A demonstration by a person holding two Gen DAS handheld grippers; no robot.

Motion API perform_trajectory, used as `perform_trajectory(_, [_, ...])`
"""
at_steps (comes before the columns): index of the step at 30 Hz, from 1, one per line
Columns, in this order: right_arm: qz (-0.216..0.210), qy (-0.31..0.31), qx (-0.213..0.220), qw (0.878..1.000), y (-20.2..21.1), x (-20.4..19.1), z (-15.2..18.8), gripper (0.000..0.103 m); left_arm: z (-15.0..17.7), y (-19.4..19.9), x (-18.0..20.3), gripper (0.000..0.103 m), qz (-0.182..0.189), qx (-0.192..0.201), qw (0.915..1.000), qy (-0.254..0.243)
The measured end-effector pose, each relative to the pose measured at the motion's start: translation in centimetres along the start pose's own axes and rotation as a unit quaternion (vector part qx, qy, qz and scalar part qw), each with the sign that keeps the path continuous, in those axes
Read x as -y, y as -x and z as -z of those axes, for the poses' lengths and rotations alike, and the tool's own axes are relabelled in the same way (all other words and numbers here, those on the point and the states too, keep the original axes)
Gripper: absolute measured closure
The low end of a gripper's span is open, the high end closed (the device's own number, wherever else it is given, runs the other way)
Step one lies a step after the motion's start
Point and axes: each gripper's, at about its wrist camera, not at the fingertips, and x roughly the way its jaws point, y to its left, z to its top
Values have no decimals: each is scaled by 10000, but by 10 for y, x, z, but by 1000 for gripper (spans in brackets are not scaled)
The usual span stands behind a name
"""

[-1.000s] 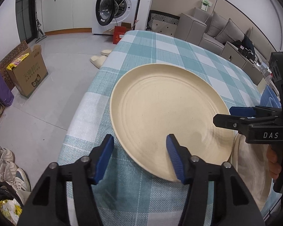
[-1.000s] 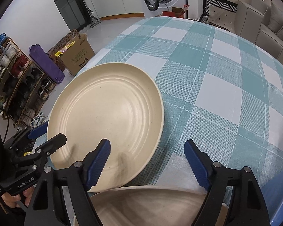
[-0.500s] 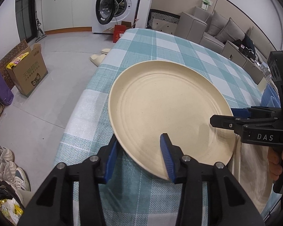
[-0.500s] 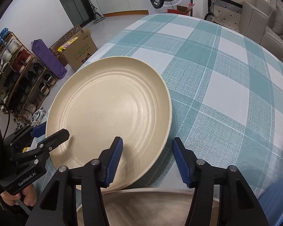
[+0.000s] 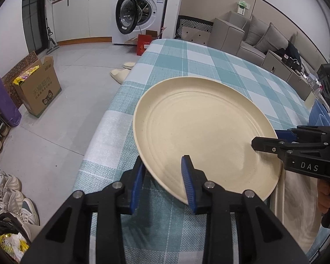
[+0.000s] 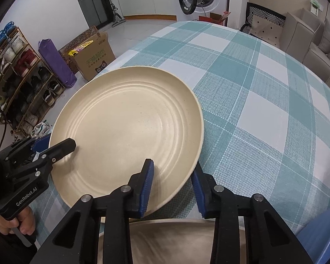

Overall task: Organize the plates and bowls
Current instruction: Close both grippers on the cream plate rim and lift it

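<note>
1. The cardboard box (image 5: 38, 93) on the floor stands open at the top, with a yellow packet (image 5: 25, 79) sticking out of it; what else it holds cannot be made out. The washing machine (image 5: 140, 13) at the far wall has its round door swung open.
2. The cream plate (image 5: 200, 129) holds nothing. It is over the near corner of the table, above the teal-and-white checked tablecloth (image 5: 209, 66), with one side raised off the cloth.
3. The left gripper (image 5: 164, 184) straddles the plate's near rim: one blue pad sits under the edge, the other on the upper face. Its jaws have just been closing and now pinch the rim.
4. The right gripper (image 6: 172, 188) takes the opposite edge in the same way, one pad on the plate's inner face and one below the rim. Its jaws have likewise just been closing and are clamped on the plate.
5. A second cream dish (image 6: 176, 239) lies just under and beside the held plate, blurred, near the right gripper. A blue dish (image 5: 319, 114) shows at the right edge of the left wrist view.
6. The plate is round, shallow and matt cream, with concentric ridges stepping down from the rim to a flat centre and faint dark specks.
</note>
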Motion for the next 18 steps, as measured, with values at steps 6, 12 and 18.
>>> perform_trajectory(6, [86,137,110,9998,5,-4,1,70,0,2,-1,71,-28,22,10000,36])
perform_trajectory(12, [118,204,224,9995,10,-6,0,70,-2,5,-1,71,-20,71,10000,64])
perform_trajectory(18, [146,254,324,9990,18,-8,-1,70,-4,12,-1,71,-5,145,9999,73])
